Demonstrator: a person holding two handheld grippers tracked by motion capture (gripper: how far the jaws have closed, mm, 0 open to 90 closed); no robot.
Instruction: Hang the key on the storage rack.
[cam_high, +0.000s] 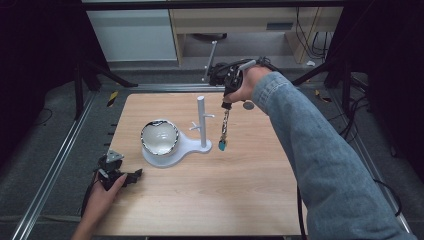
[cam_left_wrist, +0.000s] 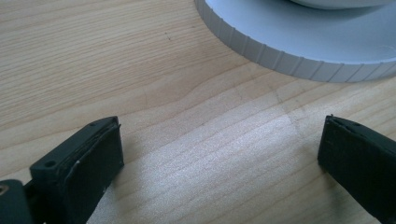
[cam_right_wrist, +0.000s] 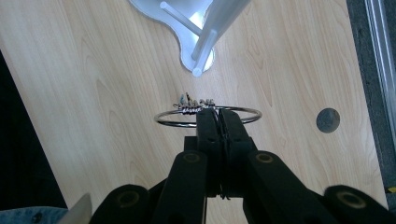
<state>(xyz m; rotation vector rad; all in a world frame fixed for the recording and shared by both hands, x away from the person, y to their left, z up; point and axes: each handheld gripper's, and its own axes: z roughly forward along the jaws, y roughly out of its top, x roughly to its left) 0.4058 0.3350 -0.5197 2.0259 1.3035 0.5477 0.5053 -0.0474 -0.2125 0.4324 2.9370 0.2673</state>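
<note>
At the left of the high view, the person's left hand (cam_high: 102, 192) is resting on the near left corner of the pale wooden surface (cam_high: 240, 200), holding the left gripper (cam_high: 134, 176) low and pointing it toward the middle. In the left gripper view its two black fingers (cam_left_wrist: 88, 158) are standing wide apart with bare wood between them, gripping nothing, and the ribbed rim of the white plastic stand base (cam_left_wrist: 280, 60) is lying just ahead of them.

Further right, that white stand base (cam_high: 186, 147) is sitting on the surface and carrying a shiny silver bowl with a white inside (cam_high: 159, 137) on its round left part. A white upright post with short side pegs (cam_high: 202, 122) is rising from the narrower right end of the base.

Just right of the post, a metal ring bracelet with a dangling chain and a small teal charm (cam_high: 223, 131) is hanging in the air, the charm hovering near the surface and beside the base without touching it. The right gripper (cam_high: 227, 102) is holding it from above, gripped by the person's right hand (cam_high: 250, 80) on a blue denim sleeve (cam_high: 320, 165). In the right gripper view the fingers (cam_right_wrist: 208, 123) are pressed nearly together on the thin silver ring (cam_right_wrist: 168, 119), with the post's pegs (cam_right_wrist: 205, 51) below and a dark round hole (cam_right_wrist: 328, 120) in the surface to the right.
</note>
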